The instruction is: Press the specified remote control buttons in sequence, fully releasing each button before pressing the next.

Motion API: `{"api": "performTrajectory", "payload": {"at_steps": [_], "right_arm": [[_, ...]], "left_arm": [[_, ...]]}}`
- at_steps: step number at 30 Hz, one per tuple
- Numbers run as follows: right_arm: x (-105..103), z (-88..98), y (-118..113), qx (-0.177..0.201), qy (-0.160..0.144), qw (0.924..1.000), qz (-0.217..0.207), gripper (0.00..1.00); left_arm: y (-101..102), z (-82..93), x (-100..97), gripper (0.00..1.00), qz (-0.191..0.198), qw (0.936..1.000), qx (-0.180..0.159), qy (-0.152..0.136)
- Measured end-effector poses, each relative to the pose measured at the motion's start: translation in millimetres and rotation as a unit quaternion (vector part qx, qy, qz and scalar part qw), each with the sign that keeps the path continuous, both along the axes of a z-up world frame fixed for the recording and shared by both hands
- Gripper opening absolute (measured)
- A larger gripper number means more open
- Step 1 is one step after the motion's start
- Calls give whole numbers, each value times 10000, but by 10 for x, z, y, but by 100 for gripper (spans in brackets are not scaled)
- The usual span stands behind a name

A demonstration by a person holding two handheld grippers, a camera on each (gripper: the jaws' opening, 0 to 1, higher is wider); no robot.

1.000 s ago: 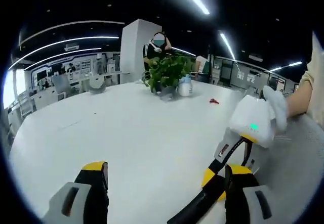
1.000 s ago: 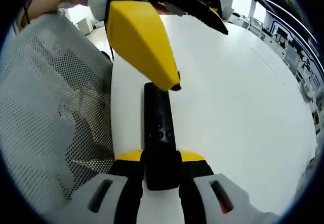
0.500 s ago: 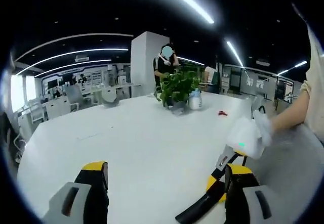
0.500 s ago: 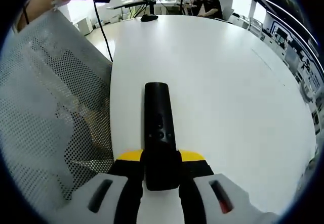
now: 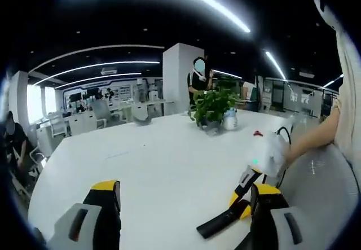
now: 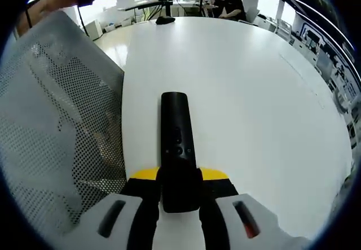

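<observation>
Right gripper (image 6: 179, 185), yellow-tipped jaws clamped on near end of slim black remote control (image 6: 176, 143); remote juts out level over white round table (image 6: 242, 92), buttons up. Left gripper (image 5: 183, 205) jaws wide apart, holding nothing, well above table. Risks, my guess: left tip descending off-centre hits wrong button; hard press levers remote in clamp. Grey mesh chair back (image 6: 51, 126) just beside remote.

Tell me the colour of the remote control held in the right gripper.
Black. The remote control, clamped in the right gripper, shows best in the right gripper view.
</observation>
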State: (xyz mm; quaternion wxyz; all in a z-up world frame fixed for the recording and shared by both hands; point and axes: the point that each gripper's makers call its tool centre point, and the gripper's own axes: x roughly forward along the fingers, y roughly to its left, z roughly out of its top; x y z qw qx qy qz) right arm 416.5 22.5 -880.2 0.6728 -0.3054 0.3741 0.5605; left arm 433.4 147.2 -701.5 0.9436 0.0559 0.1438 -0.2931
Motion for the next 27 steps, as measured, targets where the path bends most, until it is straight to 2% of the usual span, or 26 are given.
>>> {"api": "performTrajectory", "payload": {"at_steps": [3,6,8,12,14,15,17,20,26,27], "right_arm": [[1,1,2,3,-2,10000,-8,25],[4,1,3,14,-9,10000,-22,25],[5,1,3,25,-8,10000,-39,25],[7,3,3,55,12,9999,-89,25],[8,4,3,70,11,9999,-104,25],[9,4,4,74,13,9999,-117,25],[10,6,7,90,39,9998,-161,25],[30,13,14,116,236,9992,-312,25],[59,24,32,125,459,9981,-401,24],[58,24,33,94,479,9982,-359,24]], "left_arm": [[46,-43,-56,100,40,10000,-11,-13],[49,-69,-107,100,116,9991,-392,72],[15,-50,-157,100,175,9988,-458,15],[-20,-67,-158,100,387,9985,-392,-72],[26,-51,-122,100,478,9986,-92,-207],[28,-31,-117,100,489,9985,-109,-241],[69,22,-102,100,588,9973,-300,-333],[130,19,-100,100,784,9952,-552,-200],[104,6,-96,100,730,9967,-250,-268],[79,-21,-107,100,690,9973,-104,-230]]}}
